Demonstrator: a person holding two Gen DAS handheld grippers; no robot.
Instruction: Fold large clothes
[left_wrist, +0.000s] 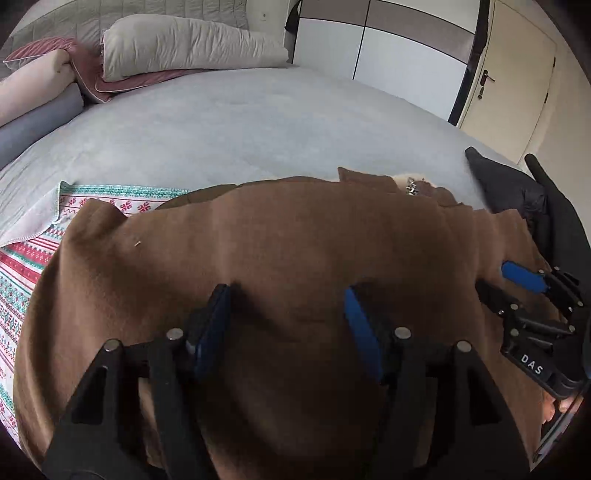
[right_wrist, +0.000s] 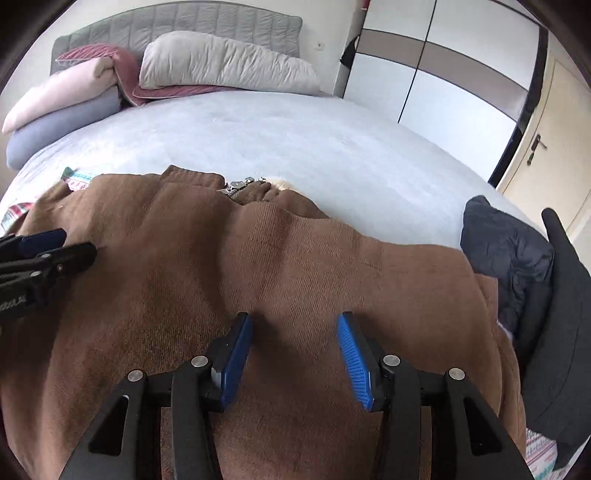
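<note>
Your left gripper (left_wrist: 288, 291) and right gripper (right_wrist: 295, 317) both stand parted with nothing pinched, low over the brown garment (left_wrist: 258, 240), which fills the lower half of both views on the bed (left_wrist: 240, 129). Left to right, I count one patterned blanket (left_wrist: 33, 258), one brown garment, one dark jacket (right_wrist: 506, 251). Closing too deep could catch the blanket beneath.

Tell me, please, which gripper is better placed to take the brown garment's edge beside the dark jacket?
Probably the right gripper: open, it hovers over the brown garment nearer the dark jacket. The left gripper sits toward the patterned blanket.
</note>
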